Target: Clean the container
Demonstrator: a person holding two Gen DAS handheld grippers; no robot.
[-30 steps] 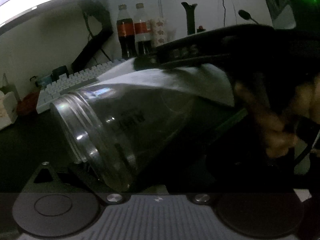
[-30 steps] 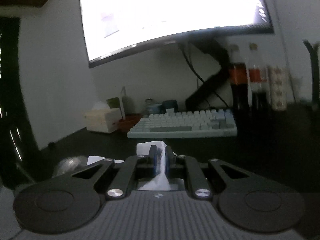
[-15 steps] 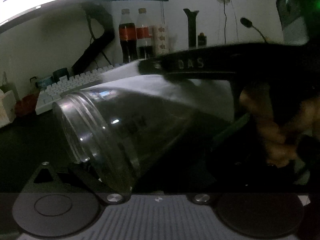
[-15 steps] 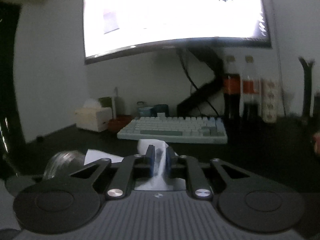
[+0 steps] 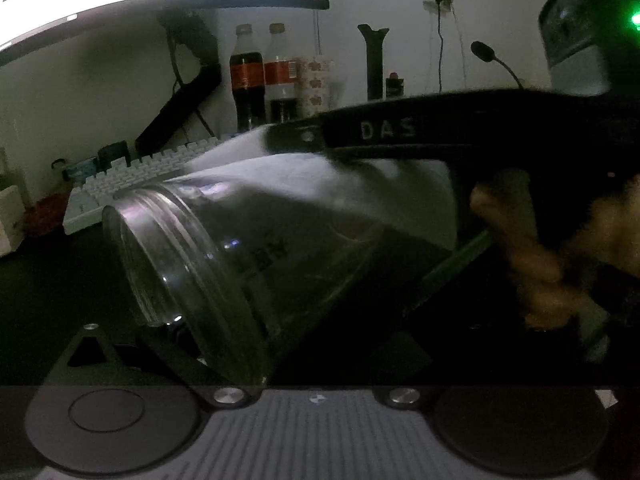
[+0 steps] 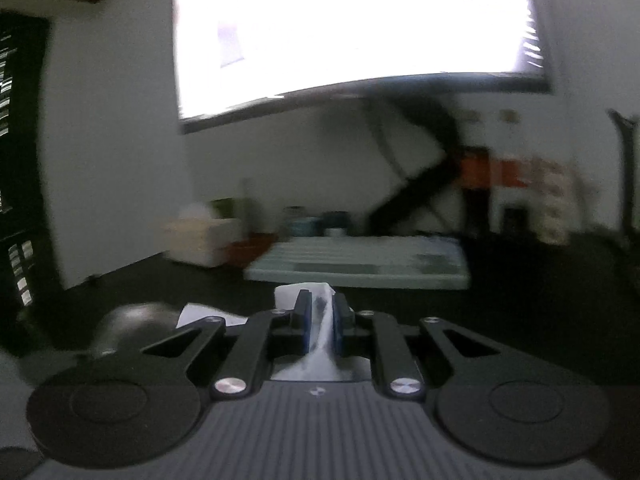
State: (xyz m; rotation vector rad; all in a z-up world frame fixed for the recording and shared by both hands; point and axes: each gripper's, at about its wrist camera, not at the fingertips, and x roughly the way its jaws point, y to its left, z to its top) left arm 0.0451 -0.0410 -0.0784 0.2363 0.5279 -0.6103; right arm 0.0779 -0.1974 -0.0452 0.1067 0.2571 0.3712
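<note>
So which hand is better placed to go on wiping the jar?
The right. The right gripper is shut on the white tissue, which lies on the clear jar; the left gripper only holds the jar.

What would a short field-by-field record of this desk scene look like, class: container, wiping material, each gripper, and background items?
container: clear jar, tilted, open mouth toward the left
wiping material: white tissue draped over the jar's upper side
left gripper: jar held close in front of it; jaws hidden
right gripper: shut on the tissue
background: keyboard, lit monitor, two cola bottles
</note>
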